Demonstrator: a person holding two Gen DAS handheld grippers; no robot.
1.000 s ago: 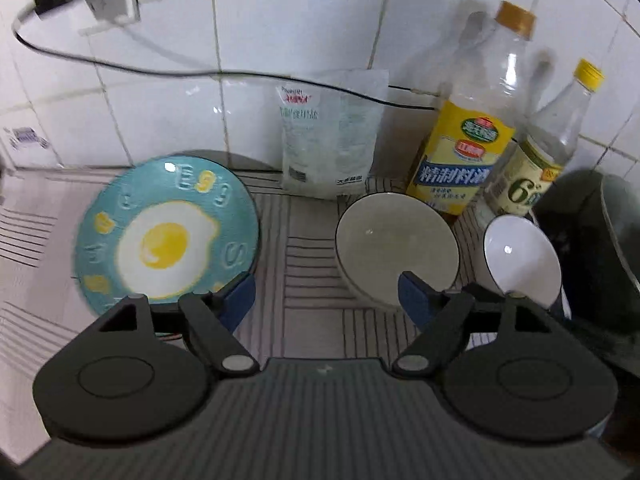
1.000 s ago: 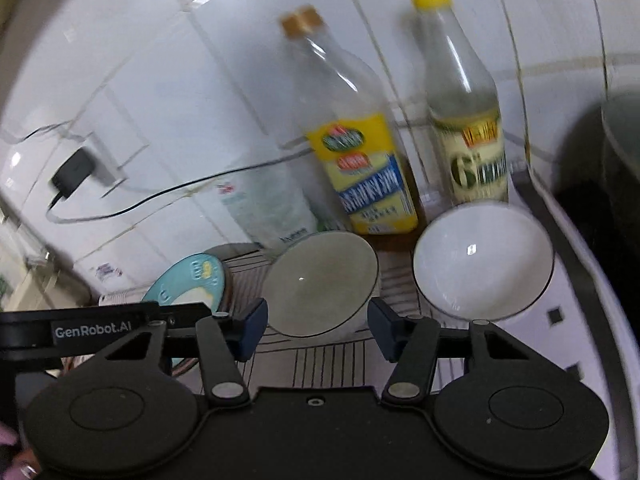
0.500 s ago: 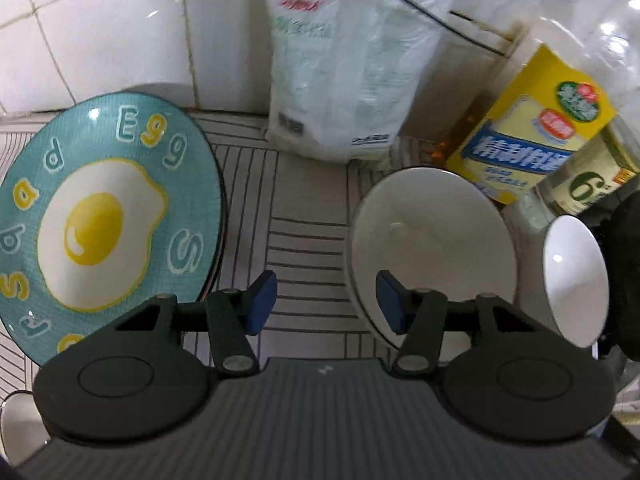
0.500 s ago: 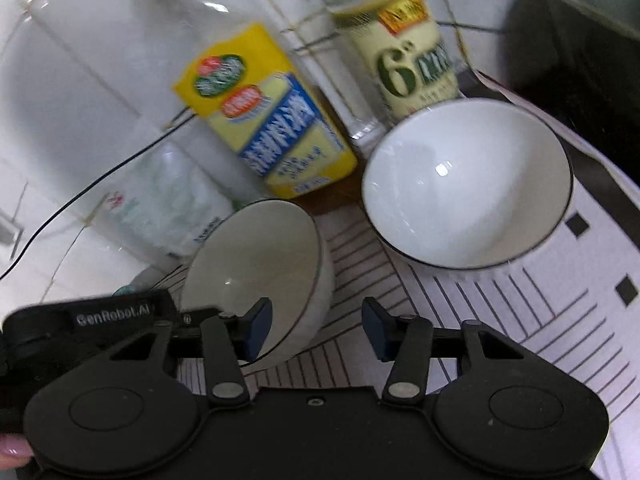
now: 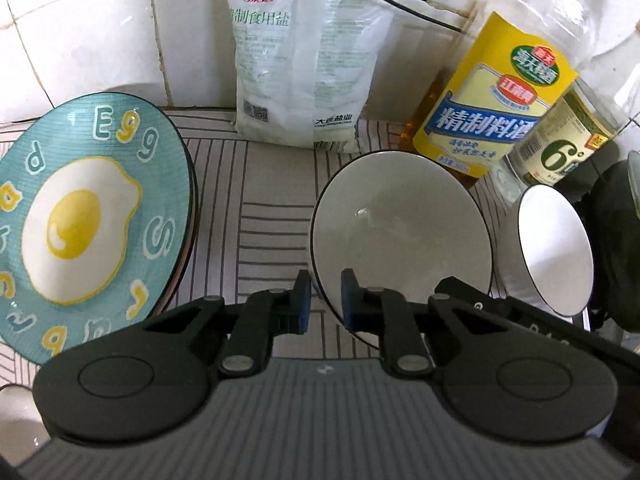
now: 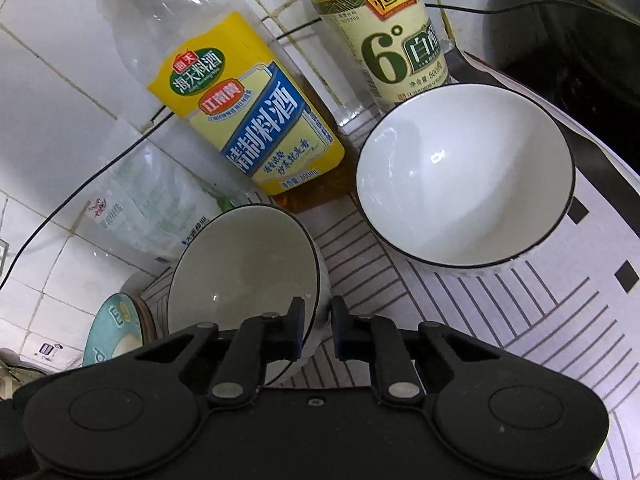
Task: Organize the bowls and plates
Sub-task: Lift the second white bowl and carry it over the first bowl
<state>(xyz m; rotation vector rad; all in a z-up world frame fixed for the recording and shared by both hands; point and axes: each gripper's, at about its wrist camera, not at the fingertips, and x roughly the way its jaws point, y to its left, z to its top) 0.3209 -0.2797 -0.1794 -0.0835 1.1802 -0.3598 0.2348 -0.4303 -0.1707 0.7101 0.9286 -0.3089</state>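
Left wrist view: sits behind the left gripper (image 5: 325,299), looks down and forward at the tiled wall; the striped mat (image 5: 268,216) fills the middle, close up.
Left wrist layout: egg plate (image 5: 88,224) at 9 o'clock, grey bowl (image 5: 400,232) at centre, white bowl (image 5: 556,248) at 3 o'clock.
Right wrist view: sits behind the right gripper (image 6: 318,326), faces the same wall, very near and tilted.
Right wrist layout: grey bowl (image 6: 240,268) near 7 o'clock, white bowl (image 6: 464,176) at 2 o'clock.
Shared: both bowls, cooking wine bottle (image 5: 500,120) (image 6: 240,108), vinegar bottle (image 5: 560,148) (image 6: 384,36), salt bag (image 5: 304,56) (image 6: 152,200), egg plate (image 6: 112,332).
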